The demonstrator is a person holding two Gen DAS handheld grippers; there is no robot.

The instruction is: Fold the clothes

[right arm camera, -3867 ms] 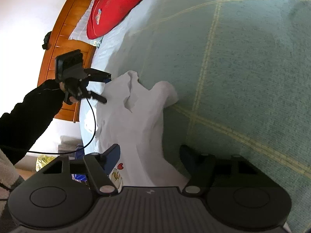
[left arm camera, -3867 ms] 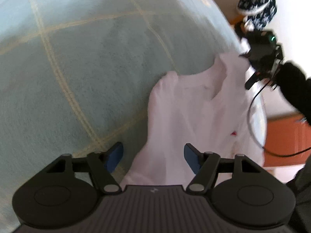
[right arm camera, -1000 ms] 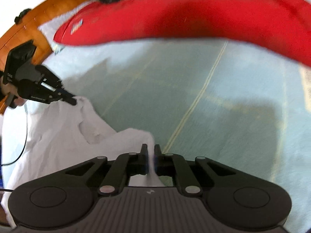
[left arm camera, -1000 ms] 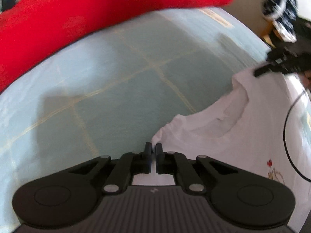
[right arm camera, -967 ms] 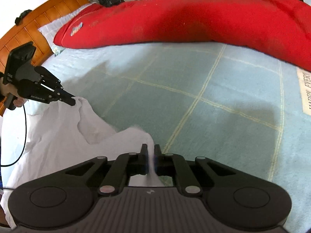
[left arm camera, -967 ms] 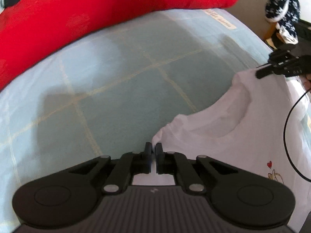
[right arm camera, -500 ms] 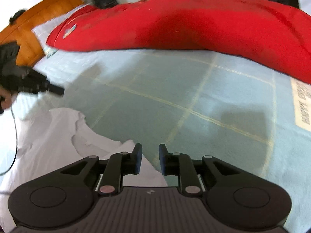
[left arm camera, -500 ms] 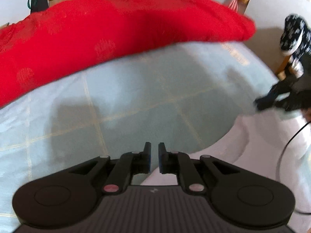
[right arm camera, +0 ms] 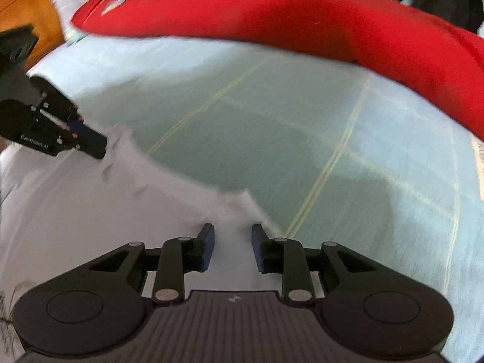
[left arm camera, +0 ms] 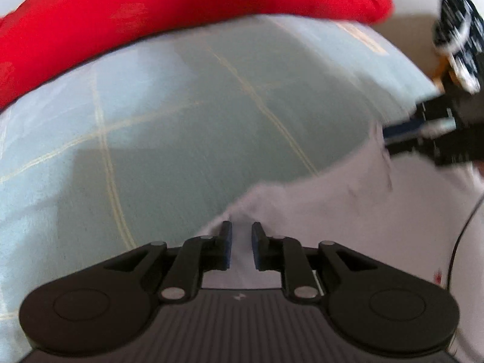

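A white shirt (left arm camera: 348, 205) lies spread on the pale green bed sheet (left arm camera: 181, 121); its far edge runs between my two grippers. My left gripper (left arm camera: 241, 236) hangs over one corner of that edge, its jaws opening, with cloth showing in the gap but clear of the blue pads. My right gripper (right arm camera: 233, 236) stands over the other corner of the shirt (right arm camera: 106, 211), jaws opening wider, pads likewise off the cloth. Each gripper shows in the other's view: the right gripper (left arm camera: 390, 140) at the right edge, the left gripper (right arm camera: 93, 145) at the left edge.
A long red quilt (right arm camera: 302, 15) lies across the far side of the bed sheet (right arm camera: 272, 136). A wooden headboard (right arm camera: 18, 9) stands at the far left. A black-and-white patterned thing (left arm camera: 459, 39) sits beyond the bed's right side. A black cable (left arm camera: 459, 236) trails over the shirt.
Both grippers were shut on the shirt's corners a second ago; their jaws have parted and let the cloth go. Both have sunk a little, and the shirt edge now lies flatter on the bed.
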